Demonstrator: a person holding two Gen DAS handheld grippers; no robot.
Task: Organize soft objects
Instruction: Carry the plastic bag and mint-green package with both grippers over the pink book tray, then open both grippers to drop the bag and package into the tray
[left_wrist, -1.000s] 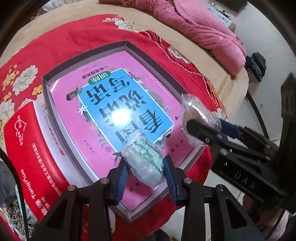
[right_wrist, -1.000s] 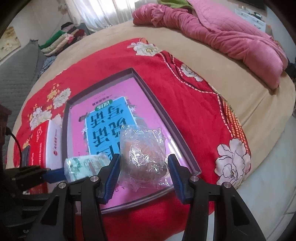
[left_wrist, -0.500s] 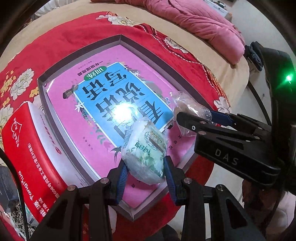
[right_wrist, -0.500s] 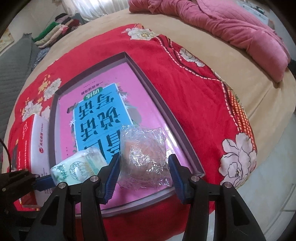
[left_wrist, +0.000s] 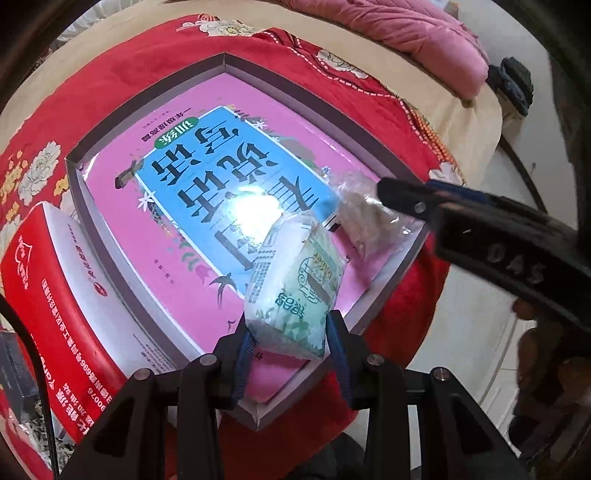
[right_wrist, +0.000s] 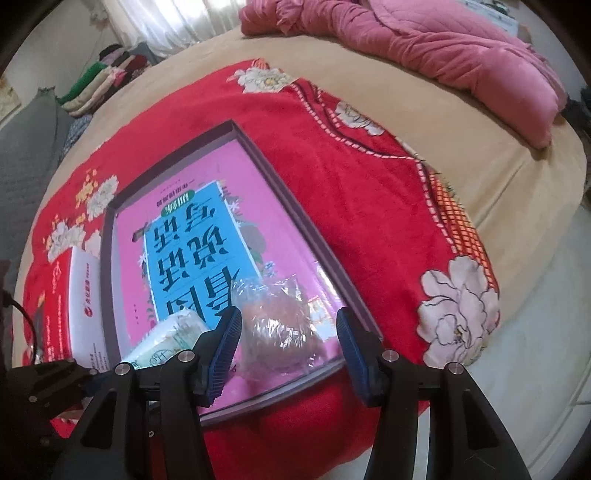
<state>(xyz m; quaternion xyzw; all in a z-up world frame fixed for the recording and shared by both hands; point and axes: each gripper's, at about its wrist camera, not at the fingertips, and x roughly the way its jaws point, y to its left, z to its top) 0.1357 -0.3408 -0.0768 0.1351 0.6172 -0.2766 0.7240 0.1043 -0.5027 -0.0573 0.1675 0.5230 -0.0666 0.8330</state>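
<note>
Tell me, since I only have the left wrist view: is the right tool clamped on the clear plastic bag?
Observer: No. In the right wrist view the right tool stands wide, and the pink floor of the shallow grey-walled tray shows between the clear plastic bag and one finger.
Operator: What is inside it?
Observer: Something brownish and crumpled. I cannot tell more.
Operator: Any other soft things nearby?
Observer: A stack of folded clothes lies beyond the bed's far left side.
</note>
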